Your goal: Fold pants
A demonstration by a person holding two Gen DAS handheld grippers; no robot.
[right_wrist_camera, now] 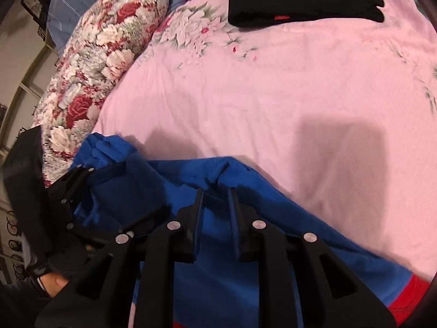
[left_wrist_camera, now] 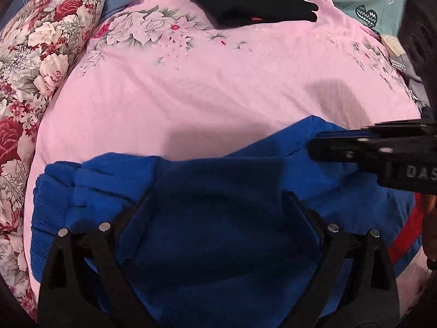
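The wide pink bedsheet with grey-white flower prints [left_wrist_camera: 218, 87] is taking up most of both views, and the red-and-white floral quilt roll [left_wrist_camera: 32, 82] is lying along its 9 o'clock edge. The bright blue fleece pants with a red stripe [left_wrist_camera: 218, 218] are sitting bunched at 6 o'clock on the sheet, ribbed band toward 8 o'clock, red stripe toward 4 o'clock. A folded black garment with a small red tag [right_wrist_camera: 303, 0] is resting well apart at 12 o'clock.

The left gripper [left_wrist_camera: 218, 218] is standing wide, its fingers straddling a thick blue fold without pressing it. The right gripper [right_wrist_camera: 215, 205] is standing narrow over a ridge of the cloth; whether its pads are actually pinching fabric I cannot tell.

Risks, as I am judging them: the fleece is lying in several layers, so a narrow pinch may be catching only the top one, leaving the fold lopsided; the wide left fingers may be closing on too thick a bundle and dragging the whole heap; the two tools are working close together and could collide
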